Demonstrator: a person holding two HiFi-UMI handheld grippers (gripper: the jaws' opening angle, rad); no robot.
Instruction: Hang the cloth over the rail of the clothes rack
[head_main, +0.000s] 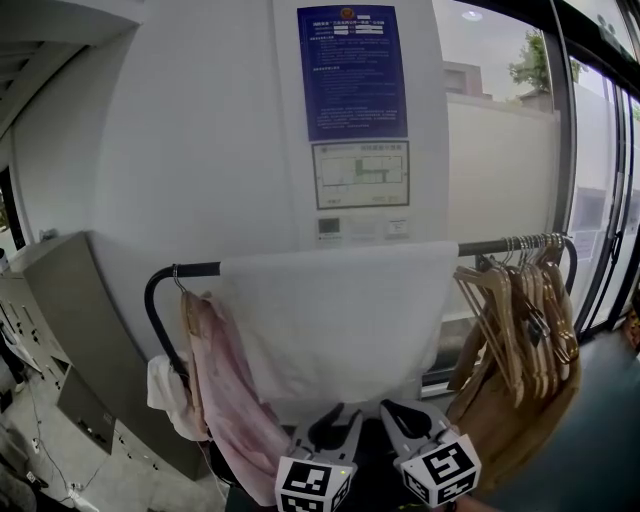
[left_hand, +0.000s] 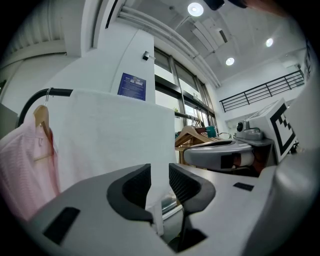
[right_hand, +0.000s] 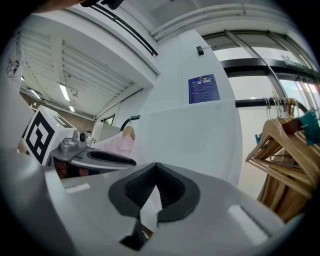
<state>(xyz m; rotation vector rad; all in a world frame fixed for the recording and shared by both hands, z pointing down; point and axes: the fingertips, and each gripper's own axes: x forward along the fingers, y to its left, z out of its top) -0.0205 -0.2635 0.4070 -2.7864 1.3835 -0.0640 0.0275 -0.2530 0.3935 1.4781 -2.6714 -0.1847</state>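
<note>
A white cloth hangs draped over the black rail of the clothes rack, spread flat between a pink garment and the wooden hangers. Both grippers sit low in the head view, just under the cloth's bottom edge. My left gripper is open; in the left gripper view the cloth fills the gap between the pads, which stand apart and do not press on it. My right gripper is shut, its tips meeting in front of the cloth. Whether any fabric is pinched, I cannot tell.
A pink garment hangs on a hanger at the rail's left end. Several empty wooden hangers crowd the right end. A blue poster is on the wall behind. A grey cabinet stands at the left, with glass doors at the right.
</note>
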